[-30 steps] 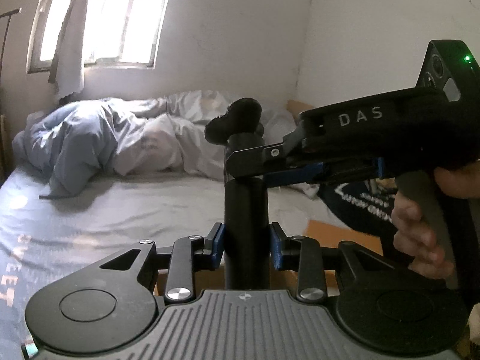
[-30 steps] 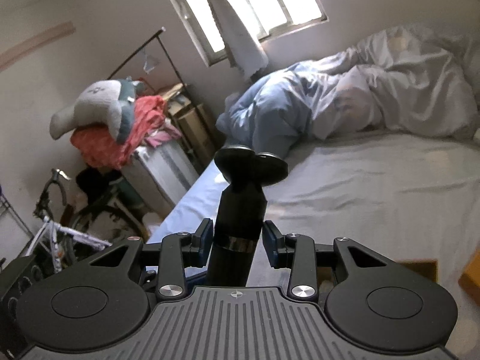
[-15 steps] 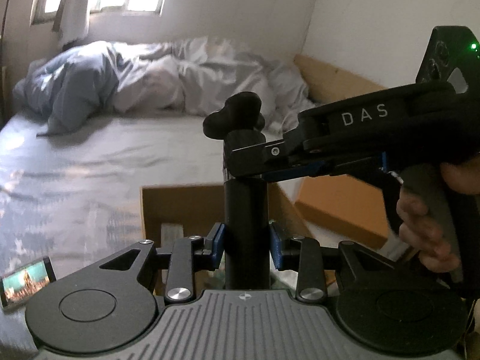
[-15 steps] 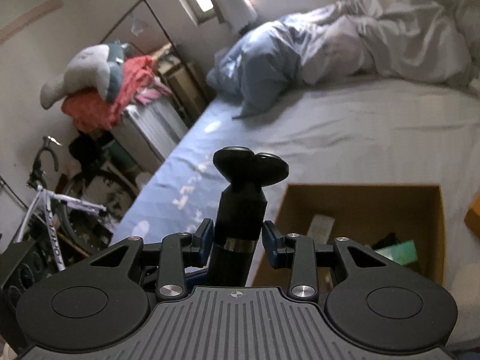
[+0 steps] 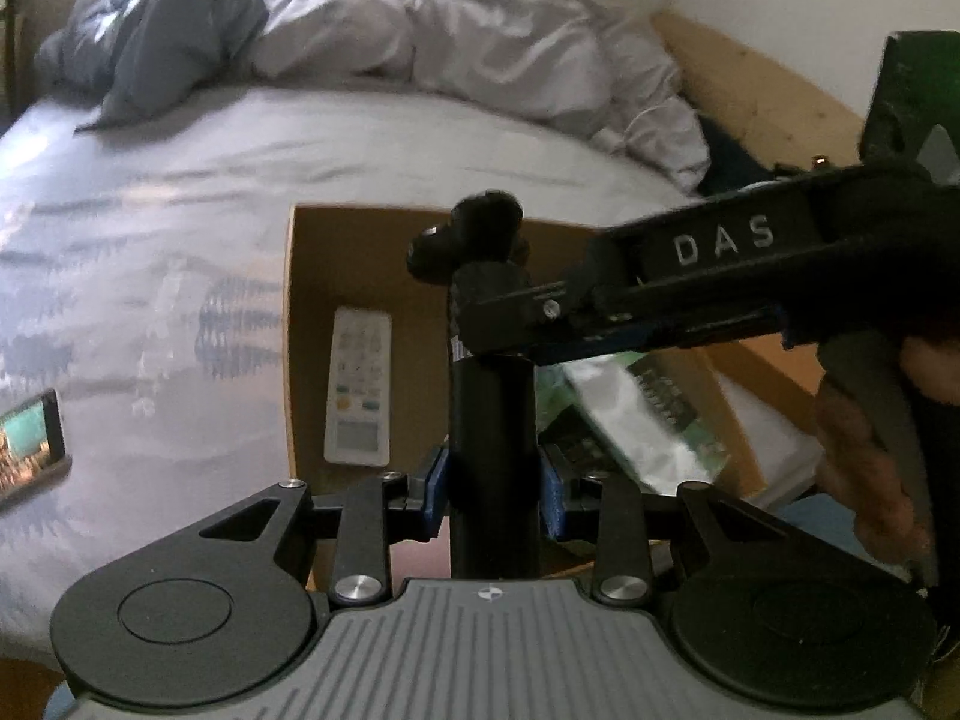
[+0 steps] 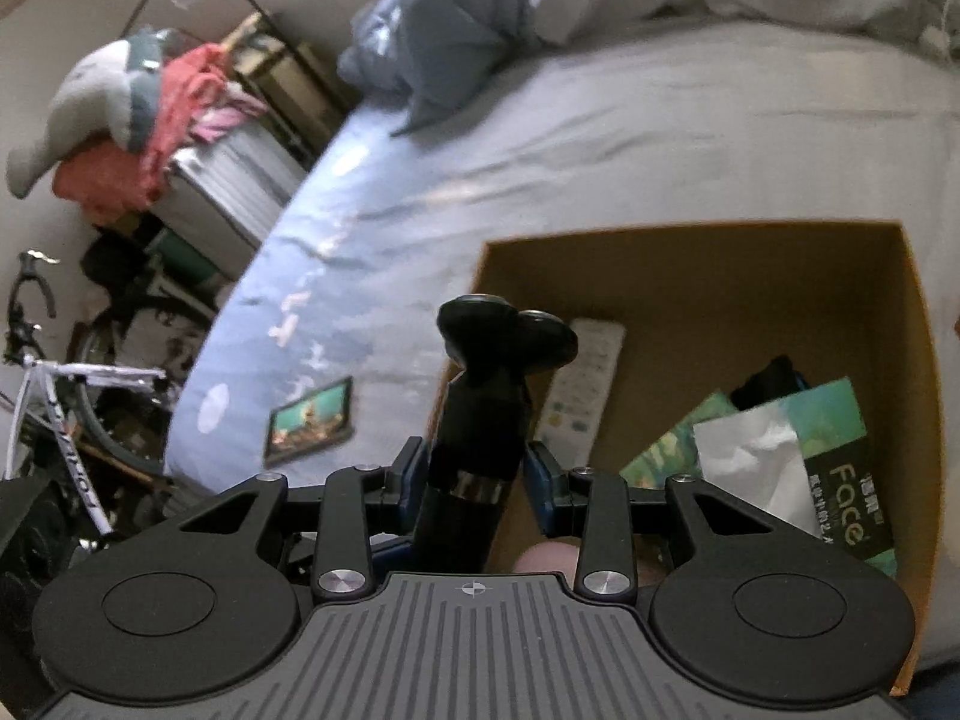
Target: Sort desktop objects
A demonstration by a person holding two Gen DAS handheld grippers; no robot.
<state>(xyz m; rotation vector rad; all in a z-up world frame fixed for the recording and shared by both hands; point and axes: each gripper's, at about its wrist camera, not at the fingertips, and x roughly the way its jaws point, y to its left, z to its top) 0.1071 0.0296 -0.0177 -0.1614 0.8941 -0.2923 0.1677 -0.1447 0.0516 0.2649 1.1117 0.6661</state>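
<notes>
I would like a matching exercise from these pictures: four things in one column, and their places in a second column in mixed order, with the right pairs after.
Things
1. remote
2. phone
3. black shaver
4. tissue pack

Places
A. flat on the bed sheet, outside the box
B. held in both hand-held grippers, above the box
C. in the box, along its left wall
D. in the box, at its right side

Pairs: 1-C, 2-A, 3-B, 4-D
</notes>
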